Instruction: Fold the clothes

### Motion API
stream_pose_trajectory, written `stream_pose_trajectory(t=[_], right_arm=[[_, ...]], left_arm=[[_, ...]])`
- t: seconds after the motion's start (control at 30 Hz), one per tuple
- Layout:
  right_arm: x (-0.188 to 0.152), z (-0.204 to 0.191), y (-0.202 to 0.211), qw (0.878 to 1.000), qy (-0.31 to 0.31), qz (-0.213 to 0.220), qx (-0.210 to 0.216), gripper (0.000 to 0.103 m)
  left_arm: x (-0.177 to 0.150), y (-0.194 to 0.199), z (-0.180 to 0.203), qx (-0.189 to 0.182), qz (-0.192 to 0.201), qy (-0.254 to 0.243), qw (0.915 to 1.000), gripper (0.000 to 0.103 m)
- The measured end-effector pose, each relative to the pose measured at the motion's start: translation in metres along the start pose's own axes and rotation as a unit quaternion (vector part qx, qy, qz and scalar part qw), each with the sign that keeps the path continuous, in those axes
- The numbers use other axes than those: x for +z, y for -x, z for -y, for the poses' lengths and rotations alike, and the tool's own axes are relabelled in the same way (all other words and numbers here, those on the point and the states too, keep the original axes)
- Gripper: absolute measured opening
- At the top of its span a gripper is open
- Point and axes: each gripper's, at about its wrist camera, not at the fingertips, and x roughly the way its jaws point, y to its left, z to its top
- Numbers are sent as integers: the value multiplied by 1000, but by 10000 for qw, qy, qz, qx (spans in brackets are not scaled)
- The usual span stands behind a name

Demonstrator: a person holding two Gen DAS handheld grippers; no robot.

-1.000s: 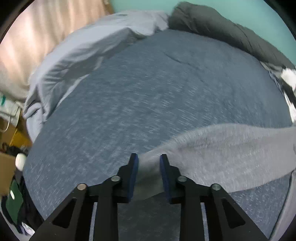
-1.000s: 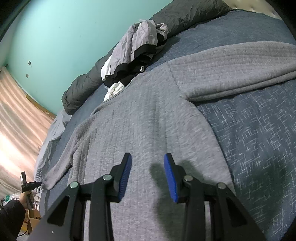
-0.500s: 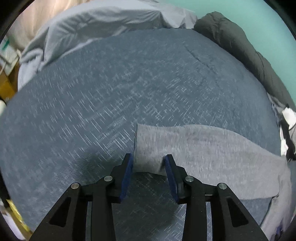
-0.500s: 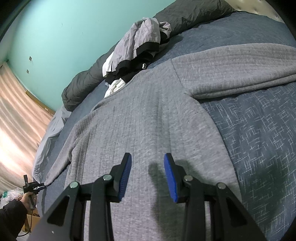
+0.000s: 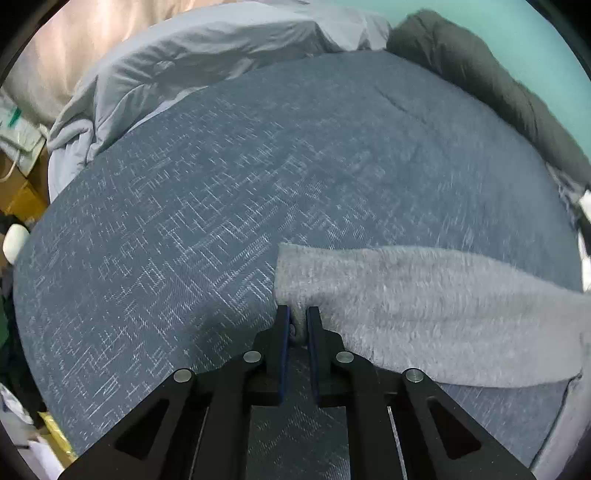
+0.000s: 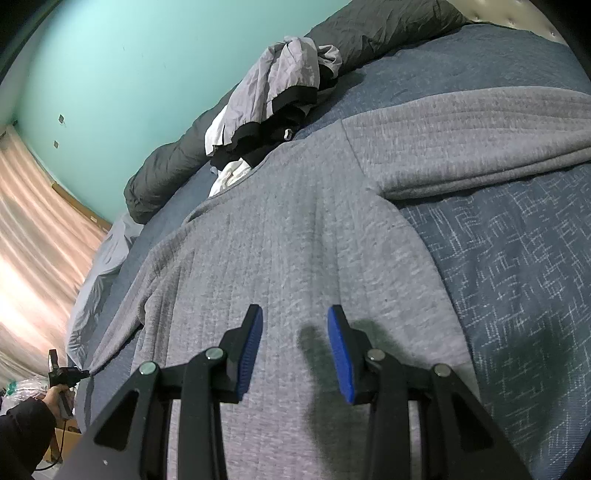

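A grey knit sweater (image 6: 295, 240) lies spread on the blue patterned bed cover (image 6: 517, 277). One sleeve (image 5: 424, 302) stretches flat across the cover in the left wrist view. My left gripper (image 5: 295, 314) points down at the near corner of that sleeve's cuff. Its jaws are closing, with a bunched bit of the cuff pinched between the pads. It also shows far left in the right wrist view, as the left gripper (image 6: 62, 373) in a hand (image 6: 55, 397) at the sleeve's tip. My right gripper (image 6: 295, 321) hovers open just above the sweater's body with nothing between its fingers.
A heap of grey, black and white clothes (image 6: 273, 85) lies at the far side by a rolled dark duvet (image 6: 369, 29) along the teal wall. A pale grey sheet (image 5: 184, 66) is bunched at the bed's far left edge. Cardboard boxes (image 5: 22, 192) stand beside the bed.
The left gripper sank toward the bed. The sleeve end now lies flat on the cover. Its jaws widened, then narrowed onto the cuff corner. The right gripper stayed still.
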Motion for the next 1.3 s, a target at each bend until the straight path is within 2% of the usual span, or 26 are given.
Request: stream_pose_trajectory(t=[0.03,0.07,0.1,0.17,0.3,0.4,0.5,0.63,0.77,0.93,1.13,1.3], right_arm=[[1,0,1,10000,-7,12,10,37],[2,0,1,10000,-13,25,21,37],[3,1,3,10000,-21,37,36,37],[4,1,4,10000,-31,57,55,37],[7,1,7,9999,-24,87,78,37],[9,3,9,9999,-51,123,98,37],[12,6,12,9998,-83,161,106,37],[16,10,15,9998,-62,191,90,37],[22,17,20,9997,-46,241,62,37],[26,28,25,9994,-156,290,57,37],[31,38,29,9991,-266,305,119,37],[31,48,27,9986,-434,282,144,37]], left_arm=[[1,7,3,85,123,-10,9999,20],[3,15,6,140,242,19,9996,28],[4,22,9,180,354,60,9992,30],[10,38,28,-126,573,-38,9983,30],[10,60,95,-739,709,-764,9918,30],[11,65,163,-1331,632,-1175,9821,30],[11,64,241,-1806,516,-1668,9679,30],[2,59,337,-2150,365,-2296,9485,30],[-10,45,426,-2319,206,-2852,9297,30],[-19,26,502,-2411,61,-3155,9178,30],[-32,4,561,-2183,-29,-3489,9114,30],[-32,-13,581,-2051,-116,-3530,9128,29]])
